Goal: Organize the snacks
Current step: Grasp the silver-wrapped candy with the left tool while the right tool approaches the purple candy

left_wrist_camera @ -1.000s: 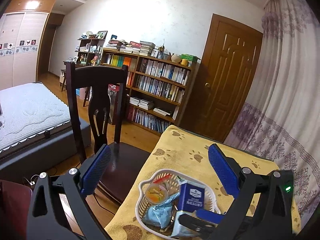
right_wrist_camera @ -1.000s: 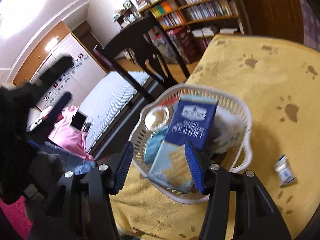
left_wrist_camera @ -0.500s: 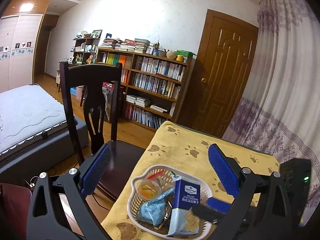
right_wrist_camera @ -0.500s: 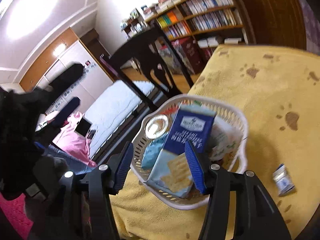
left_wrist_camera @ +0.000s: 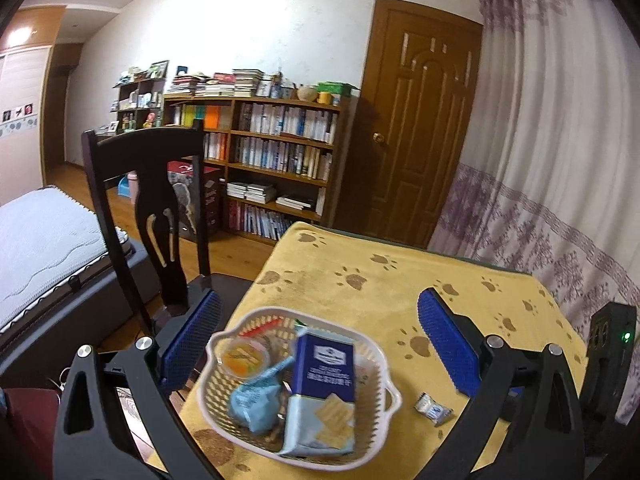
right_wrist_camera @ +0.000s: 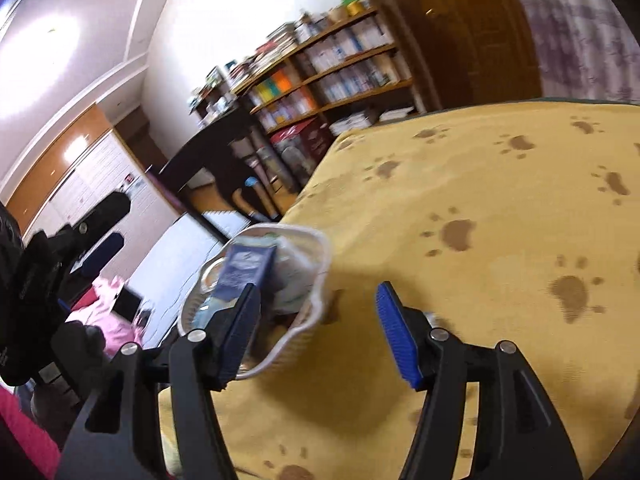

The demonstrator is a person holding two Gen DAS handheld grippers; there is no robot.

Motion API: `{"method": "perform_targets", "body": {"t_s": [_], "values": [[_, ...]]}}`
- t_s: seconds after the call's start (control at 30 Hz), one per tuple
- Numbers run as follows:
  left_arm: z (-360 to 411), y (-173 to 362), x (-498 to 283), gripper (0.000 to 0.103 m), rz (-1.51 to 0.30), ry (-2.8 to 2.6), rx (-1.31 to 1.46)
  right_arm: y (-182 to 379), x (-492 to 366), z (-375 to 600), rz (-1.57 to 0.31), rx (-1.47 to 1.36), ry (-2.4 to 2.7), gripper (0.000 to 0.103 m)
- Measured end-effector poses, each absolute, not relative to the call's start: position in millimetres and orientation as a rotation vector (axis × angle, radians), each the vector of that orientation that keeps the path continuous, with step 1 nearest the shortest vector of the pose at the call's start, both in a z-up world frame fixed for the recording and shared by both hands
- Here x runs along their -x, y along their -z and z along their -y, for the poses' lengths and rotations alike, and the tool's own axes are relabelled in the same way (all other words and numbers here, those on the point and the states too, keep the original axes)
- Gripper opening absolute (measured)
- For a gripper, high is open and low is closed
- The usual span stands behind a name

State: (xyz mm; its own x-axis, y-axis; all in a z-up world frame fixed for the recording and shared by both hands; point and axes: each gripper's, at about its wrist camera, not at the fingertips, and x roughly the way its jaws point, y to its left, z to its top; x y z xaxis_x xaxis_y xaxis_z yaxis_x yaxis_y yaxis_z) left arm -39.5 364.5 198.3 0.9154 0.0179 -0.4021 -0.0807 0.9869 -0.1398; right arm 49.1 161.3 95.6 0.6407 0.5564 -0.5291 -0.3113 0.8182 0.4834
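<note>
A white basket (left_wrist_camera: 394,394) sits on the yellow paw-print cloth near the table's left edge. In it stand a dark blue cracker box (left_wrist_camera: 324,374), an orange jelly cup (left_wrist_camera: 242,358) and a light blue packet (left_wrist_camera: 256,400). A small silver wrapped snack (left_wrist_camera: 434,410) lies on the cloth just right of the basket. My left gripper (left_wrist_camera: 319,298) hovers open above and behind the basket, holding nothing. My right gripper (right_wrist_camera: 316,292) is open and empty, right of the basket (right_wrist_camera: 322,254), with the blue box (right_wrist_camera: 248,264) behind its left finger.
A dark wooden chair (left_wrist_camera: 144,184) stands against the table's left side, with a bed (left_wrist_camera: 44,236) beyond it. A bookshelf (left_wrist_camera: 276,160), a brown door (left_wrist_camera: 420,120) and a curtain (left_wrist_camera: 552,168) line the far side. The yellow cloth (right_wrist_camera: 500,208) stretches bare to the right.
My right gripper has drawn back from the basket and swung right; the blue box stays in the basket. The left gripper has pulled back, so the whole basket and the small snack now show.
</note>
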Motion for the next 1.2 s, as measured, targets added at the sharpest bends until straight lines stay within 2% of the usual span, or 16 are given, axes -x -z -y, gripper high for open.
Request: {"method": "perform_targets", "body": {"t_s": [0.57, 0.87, 1.2], "values": [[-263, -162, 30, 0.100, -0.542, 0.162, 0.024, -55, -28, -22, -0.682, -0.504, -0.212, 0.065], [-209, -114, 21, 0.100, -0.646, 0.281, -0.053, -39, -26, -1, -0.694, -0.529, -0.169, 0.066], [-200, -54, -16, 0.100, -0.822, 0.332, -0.012, -22, -29, 7, -0.727, -0.548, -0.150, 0.066]]}}
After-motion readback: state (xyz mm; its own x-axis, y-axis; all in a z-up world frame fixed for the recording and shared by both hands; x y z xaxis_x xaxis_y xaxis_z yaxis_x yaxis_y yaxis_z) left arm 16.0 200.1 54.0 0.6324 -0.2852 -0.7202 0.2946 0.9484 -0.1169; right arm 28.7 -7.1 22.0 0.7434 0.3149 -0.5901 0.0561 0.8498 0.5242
